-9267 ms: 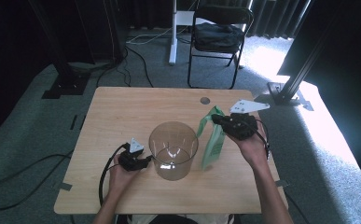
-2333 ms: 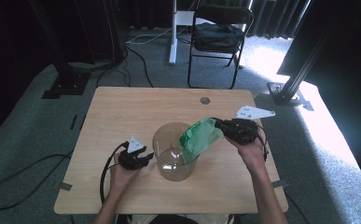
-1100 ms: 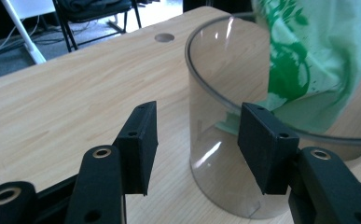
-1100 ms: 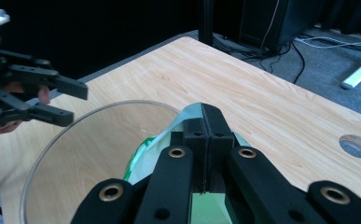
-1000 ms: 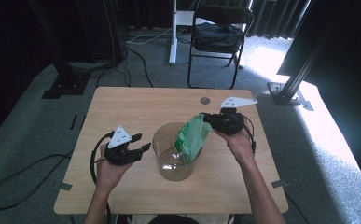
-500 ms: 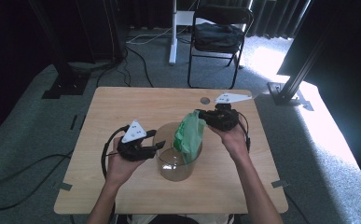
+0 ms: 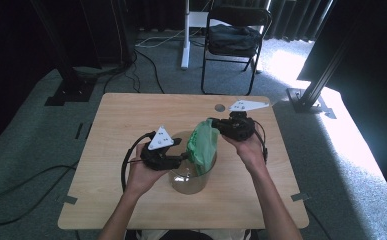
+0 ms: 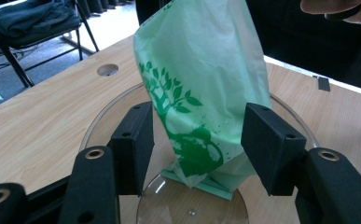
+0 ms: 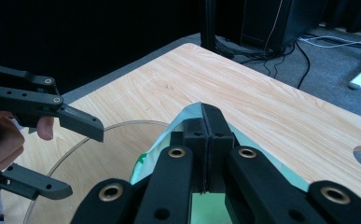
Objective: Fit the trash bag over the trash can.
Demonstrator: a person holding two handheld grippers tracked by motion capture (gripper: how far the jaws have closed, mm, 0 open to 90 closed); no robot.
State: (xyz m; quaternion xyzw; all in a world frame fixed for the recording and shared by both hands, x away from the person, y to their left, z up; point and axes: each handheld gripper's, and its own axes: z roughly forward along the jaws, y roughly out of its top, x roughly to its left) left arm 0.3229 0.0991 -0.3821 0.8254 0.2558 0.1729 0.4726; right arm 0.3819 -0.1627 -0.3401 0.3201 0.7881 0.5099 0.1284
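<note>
A green printed bag (image 7: 203,146) hangs with its lower end inside a clear round container (image 7: 188,172) in the middle of the table. My right gripper (image 7: 212,123) is shut on the bag's top edge (image 9: 187,116) and holds it over the container. My left gripper (image 7: 184,156) stands at the container's left rim, and its jaws have just been opening. In the left gripper view the bag (image 8: 201,93) hangs between the two pads (image 8: 132,144) without touching either. The container's rim (image 8: 99,123) and base show behind them.
The wooden table (image 7: 131,115) has a small round hole (image 7: 220,107) near its far edge. A black folding chair (image 7: 233,37) stands on the carpet beyond the table. Cables (image 7: 11,200) trail on the floor at the left.
My left gripper has lifted off the table and moved right to the container's rim, jaws wider. My right gripper has brought the bag leftward and lowered it into the container.
</note>
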